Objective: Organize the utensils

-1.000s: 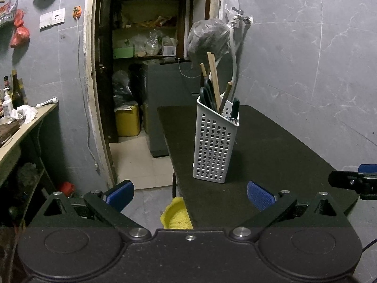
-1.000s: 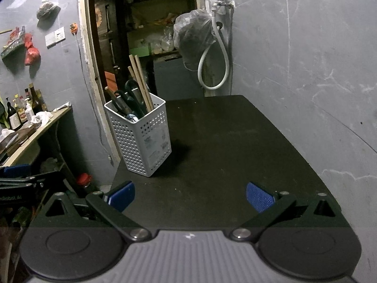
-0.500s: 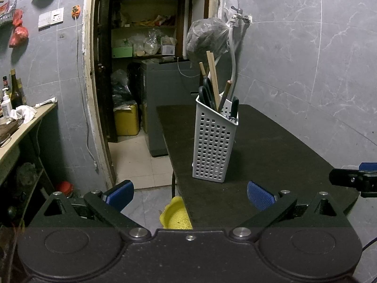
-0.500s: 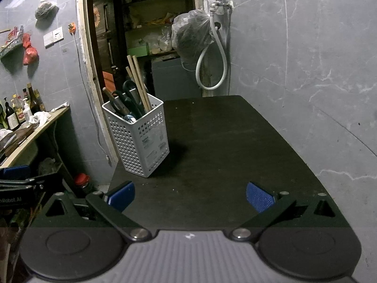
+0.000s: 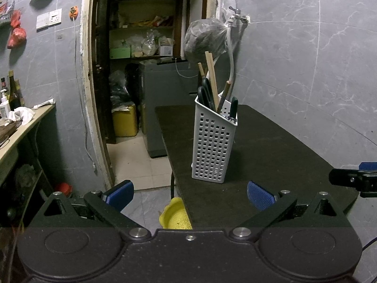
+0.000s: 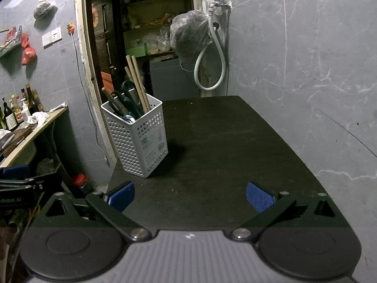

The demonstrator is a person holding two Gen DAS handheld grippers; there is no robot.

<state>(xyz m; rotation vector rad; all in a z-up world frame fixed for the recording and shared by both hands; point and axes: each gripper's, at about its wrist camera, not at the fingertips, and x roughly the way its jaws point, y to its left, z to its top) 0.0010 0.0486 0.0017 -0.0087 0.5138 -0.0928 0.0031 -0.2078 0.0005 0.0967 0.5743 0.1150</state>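
Utensils [image 6: 128, 99] — scissors, chopsticks — stand upright in a white perforated caddy [image 6: 139, 139] near the dark table's [image 6: 223, 141] left edge. They look light, stiff and slim; grip the protruding tops. The left gripper [image 5: 189, 194] and right gripper [image 6: 189, 195] gape empty.

A dark bag [image 5: 204, 40] hangs from a wall tap [image 5: 238, 17] with a white hose [image 6: 209, 70] looping below. Through the doorway, cluttered shelves [image 5: 141, 47] and a yellow container [image 5: 124, 121] on the floor. A yellow strainer [image 5: 175, 217], perhaps a colander, lies below the table edge. Bottles [image 6: 14, 110] line a wooden counter [image 5: 26, 122]; red bags [image 6: 28, 52] hang on the wall.
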